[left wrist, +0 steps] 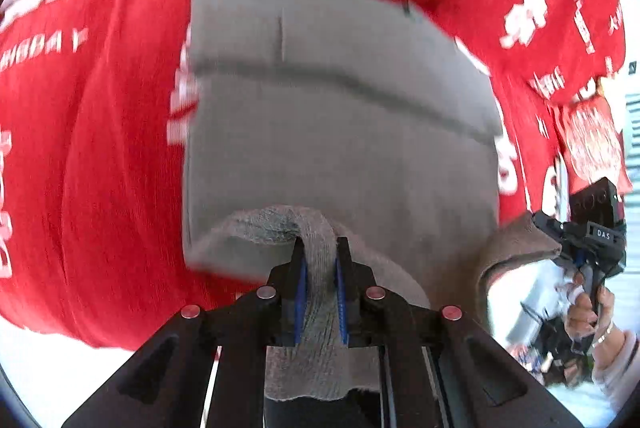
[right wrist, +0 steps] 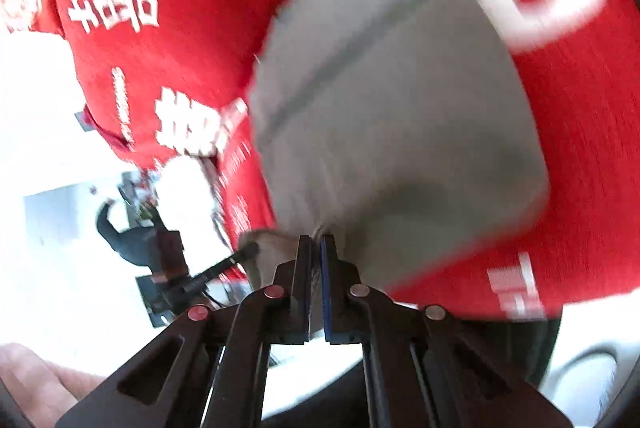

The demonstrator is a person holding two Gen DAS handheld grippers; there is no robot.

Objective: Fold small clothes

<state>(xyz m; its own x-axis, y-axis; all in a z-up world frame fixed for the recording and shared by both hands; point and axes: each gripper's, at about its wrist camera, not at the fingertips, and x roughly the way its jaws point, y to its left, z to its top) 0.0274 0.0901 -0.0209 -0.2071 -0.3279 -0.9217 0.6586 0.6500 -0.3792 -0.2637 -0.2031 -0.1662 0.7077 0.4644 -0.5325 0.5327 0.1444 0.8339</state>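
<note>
- Cloth fills the left wrist view: a gray garment [left wrist: 340, 116] hangs in the air in front of a red cloth [left wrist: 100, 148] printed with white lettering, which covers the background.
- The left gripper [left wrist: 320, 256] is clamped on a bunched gray edge of the garment; the fabric runs between the 2 blue-lined fingers [left wrist: 301, 284] and back over the gripper body toward the camera.
- From that grip the garment spreads up and away from the fingers, with a dark seam crossing it from side to side.
- At the right edge of this view the right gripper [left wrist: 560, 248] pinches another corner of the garment, held by the person's hand [left wrist: 588, 312].
- In the right wrist view, the right gripper [right wrist: 317, 252] is closed on a thin fold of the same gray garment [right wrist: 400, 108], with only a sliver of cloth showing between its fingers.
- The garment rises from the fingertips and leans to the upper right, its seam running diagonally, with the red cloth [right wrist: 580, 148] behind it.
- The left gripper [right wrist: 244, 254] shows at lower left, near the garment's other held corner.
- My judgement: the garment is stretched between the 2 grips, its held edge running from one gripper to the other, and its body hangs free beyond both.
- Neither hand looks nearer to the free end, so the fold likely calls for both grippers to travel together and lay the held edge over the rest.
- Blur smears the cloth edges, so I cannot tell what kind of garment it is.
</note>
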